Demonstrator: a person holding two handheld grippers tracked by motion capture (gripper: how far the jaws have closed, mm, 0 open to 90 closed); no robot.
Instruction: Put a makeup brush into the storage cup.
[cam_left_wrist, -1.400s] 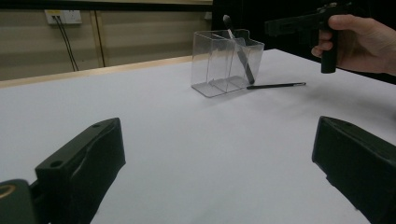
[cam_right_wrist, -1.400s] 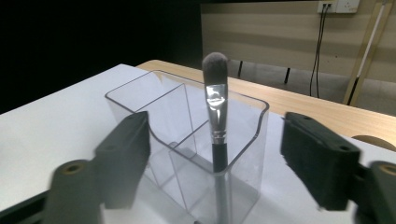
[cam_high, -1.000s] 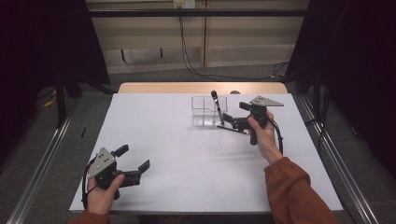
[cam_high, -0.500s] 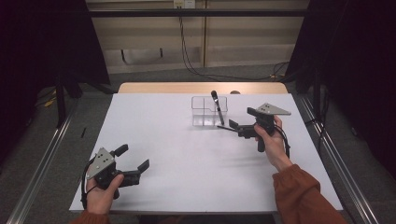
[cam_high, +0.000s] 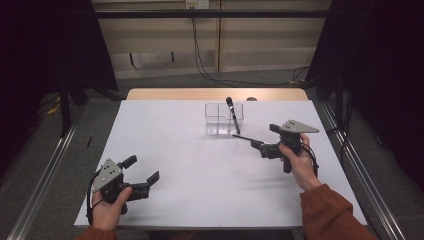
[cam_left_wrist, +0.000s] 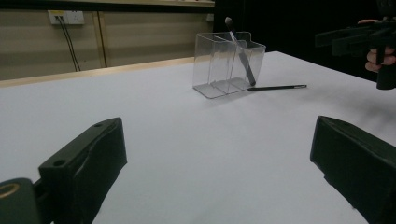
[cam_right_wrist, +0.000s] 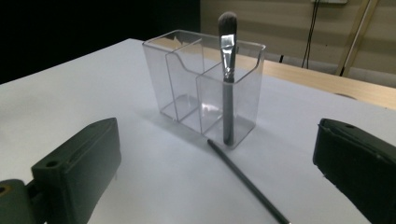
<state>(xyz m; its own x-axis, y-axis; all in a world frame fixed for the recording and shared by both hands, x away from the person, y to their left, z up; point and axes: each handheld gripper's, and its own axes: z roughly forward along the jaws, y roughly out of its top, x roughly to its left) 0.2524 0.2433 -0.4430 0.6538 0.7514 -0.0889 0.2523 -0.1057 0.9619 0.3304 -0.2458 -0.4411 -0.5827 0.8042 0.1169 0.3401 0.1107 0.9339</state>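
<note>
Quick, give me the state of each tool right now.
Left tool: open, holding nothing, low over the table.
Right tool: open, holding nothing, pointed at the thin black pencil lying by the clear organizer.

Between the right gripper's matt black jaws stands a clear, glossy plastic box (cam_right_wrist: 205, 88); its brush (cam_right_wrist: 227, 70) has a shiny, probably metal ferrule. The table (cam_right_wrist: 93, 93) looks matt white.

You cannot see the far end of the thin black pencil (cam_right_wrist: 247, 182); the bottom edge of your right gripper view cuts it off.
</note>
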